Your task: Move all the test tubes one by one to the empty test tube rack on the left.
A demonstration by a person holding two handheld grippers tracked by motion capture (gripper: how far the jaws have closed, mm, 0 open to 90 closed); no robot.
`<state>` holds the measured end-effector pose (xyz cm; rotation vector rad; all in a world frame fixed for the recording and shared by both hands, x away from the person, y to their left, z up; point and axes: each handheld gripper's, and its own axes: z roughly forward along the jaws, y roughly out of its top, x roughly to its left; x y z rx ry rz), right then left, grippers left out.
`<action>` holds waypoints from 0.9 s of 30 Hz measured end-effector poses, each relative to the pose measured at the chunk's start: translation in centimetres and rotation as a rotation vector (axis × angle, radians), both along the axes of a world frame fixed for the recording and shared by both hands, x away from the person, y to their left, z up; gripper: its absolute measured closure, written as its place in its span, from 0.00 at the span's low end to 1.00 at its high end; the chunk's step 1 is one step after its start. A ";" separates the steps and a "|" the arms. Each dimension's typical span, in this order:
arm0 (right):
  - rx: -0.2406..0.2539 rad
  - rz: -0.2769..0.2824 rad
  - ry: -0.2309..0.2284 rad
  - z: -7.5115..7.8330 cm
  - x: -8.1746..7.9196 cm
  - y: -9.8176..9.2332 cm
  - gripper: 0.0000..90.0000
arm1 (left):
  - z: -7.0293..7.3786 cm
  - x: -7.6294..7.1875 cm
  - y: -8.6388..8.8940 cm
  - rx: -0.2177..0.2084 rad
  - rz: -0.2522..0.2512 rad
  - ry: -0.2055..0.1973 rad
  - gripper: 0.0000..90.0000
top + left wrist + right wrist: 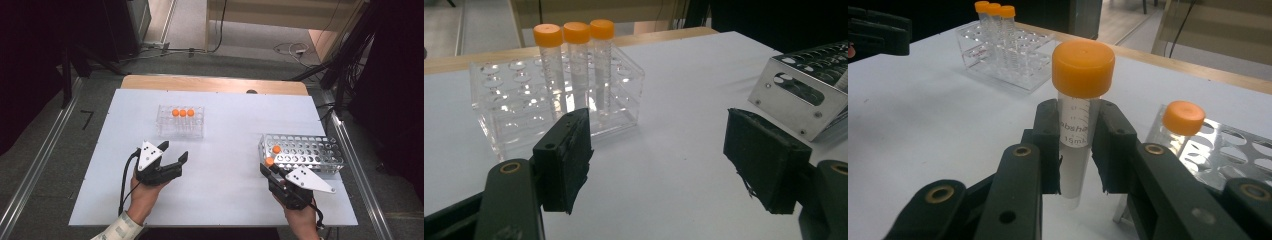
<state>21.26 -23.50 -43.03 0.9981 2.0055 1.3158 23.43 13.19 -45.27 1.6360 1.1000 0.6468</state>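
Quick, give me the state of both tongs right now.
Left tongs: open, holding nothing, above the bare table.
Right tongs: shut on an orange-capped tube, held upright beside the metal rack.

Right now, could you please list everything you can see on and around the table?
clear rack: one, transparent, table's far middle
racked tubes: three, orange caps, one row in the clear rack
metal rack: one, silver, table's right
metal-rack tube: one, orange cap, near the left end
held tube: one, orange cap, upright between the right jaws
table: one, white top, wooden far edge
left gripper: black, open, empty
right gripper: black, shut on the held tube
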 end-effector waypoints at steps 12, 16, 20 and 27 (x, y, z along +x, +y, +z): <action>-0.009 0.027 0.003 -0.4 0.5 1.6 0.80 | 0.1 -0.1 -0.5 0.000 -0.011 -0.008 0.28; -0.013 0.041 0.002 -0.5 0.8 2.5 0.80 | 0.3 -0.2 -0.8 -0.004 -0.025 -0.016 0.26; -0.017 0.055 0.009 -0.7 1.2 3.3 0.80 | 0.5 -0.3 -1.1 -0.002 -0.034 -0.022 0.23; -0.023 0.081 0.016 -0.9 1.7 4.9 0.80 | 0.8 -0.5 -1.3 -0.007 -0.047 -0.032 0.21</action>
